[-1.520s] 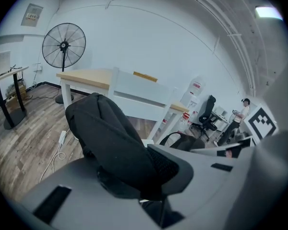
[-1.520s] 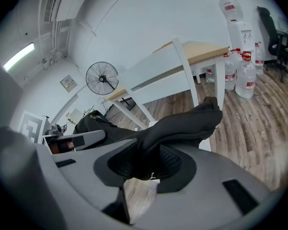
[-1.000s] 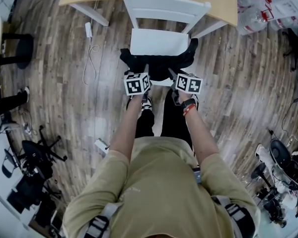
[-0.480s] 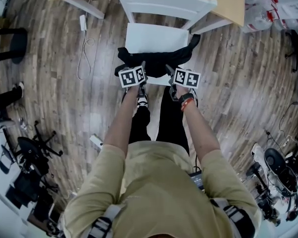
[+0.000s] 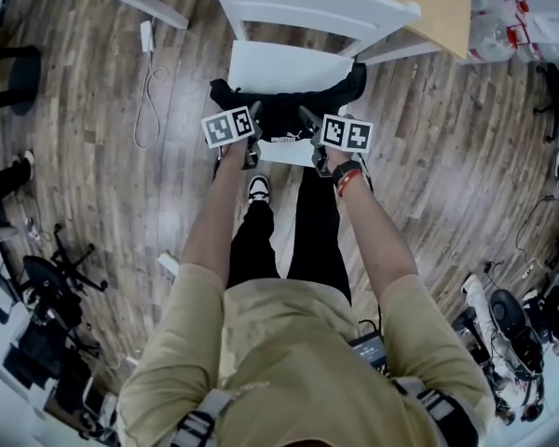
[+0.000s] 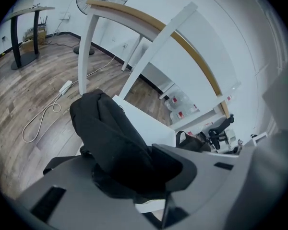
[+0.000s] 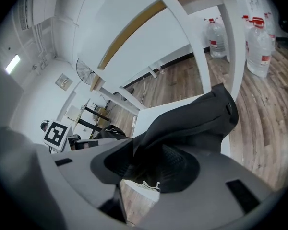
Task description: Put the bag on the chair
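Observation:
A black bag (image 5: 289,110) lies across the front edge of the white chair's seat (image 5: 279,68). My left gripper (image 5: 253,127) is at its left end and my right gripper (image 5: 307,127) at its right end. In the left gripper view a bunched fold of the bag (image 6: 115,138) rises between the jaws of the left gripper (image 6: 134,178), which are opening. In the right gripper view the bag (image 7: 192,123) also lies loosely between the opening jaws of the right gripper (image 7: 151,169). The white seat (image 7: 153,113) shows behind the fabric.
The chair's back (image 5: 317,7) stands against a wooden table (image 5: 447,7). A white cable (image 5: 149,91) trails on the wood floor to the left. Water bottles (image 5: 512,17) stand at the right. Tripods and gear (image 5: 37,315) crowd the lower left and lower right.
Both grippers have moved forward towards the chair with the bag, which now rests on the seat's front. The left gripper's marker cube has tilted, and the gap between both pairs of jaws looks wider.

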Motion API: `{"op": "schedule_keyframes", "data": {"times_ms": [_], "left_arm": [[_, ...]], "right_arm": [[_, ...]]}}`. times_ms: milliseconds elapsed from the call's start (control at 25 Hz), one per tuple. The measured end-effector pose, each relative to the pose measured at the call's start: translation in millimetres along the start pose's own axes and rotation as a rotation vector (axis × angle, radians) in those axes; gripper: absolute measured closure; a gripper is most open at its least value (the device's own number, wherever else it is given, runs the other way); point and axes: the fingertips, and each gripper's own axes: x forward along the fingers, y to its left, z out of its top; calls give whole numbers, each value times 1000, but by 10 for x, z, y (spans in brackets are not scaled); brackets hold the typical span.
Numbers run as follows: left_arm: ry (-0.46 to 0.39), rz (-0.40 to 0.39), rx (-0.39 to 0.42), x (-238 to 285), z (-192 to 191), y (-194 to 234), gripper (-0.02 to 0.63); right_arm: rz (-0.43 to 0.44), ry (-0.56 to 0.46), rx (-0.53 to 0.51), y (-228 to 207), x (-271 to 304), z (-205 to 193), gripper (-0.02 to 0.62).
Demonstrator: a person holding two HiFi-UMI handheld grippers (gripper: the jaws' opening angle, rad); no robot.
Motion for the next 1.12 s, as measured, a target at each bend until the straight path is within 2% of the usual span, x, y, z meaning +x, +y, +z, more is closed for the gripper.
{"op": "schedule_keyframes", "data": {"times_ms": [160,200,240,280,400,440,480,520,560,680,1000,1120], "left_arm": [[5,-25,-17,4,59,136,444],[2,-32,-24,-1,73,173,411],[-3,-40,-33,-3,89,201,334],[-6,-46,-42,-6,103,221,286],[-15,-42,-60,-56,106,257,237],[-24,-33,-61,-87,102,266,228],[-36,-25,-63,-123,98,271,221],[-47,-22,-70,-162,93,272,218],[-55,-24,-78,-204,84,265,216],[-51,-36,-69,-332,17,200,216],[-34,-48,78,-718,-266,-169,218],[-45,-64,103,-889,-297,-320,218]], "right_arm": [[26,-5,-29,66,121,26,402],[28,-5,-44,78,135,26,394],[25,-4,-60,80,142,33,383],[21,-4,-72,78,143,42,377],[12,-4,-76,76,141,51,362],[12,-4,-78,85,136,44,359],[13,-3,-81,100,129,33,330],[14,-1,-86,118,118,23,247],[13,-2,-93,136,99,18,230],[4,-24,-97,180,-11,50,230],[-13,-95,-91,419,-488,22,230],[-24,-116,-77,523,-663,-42,230]]}}
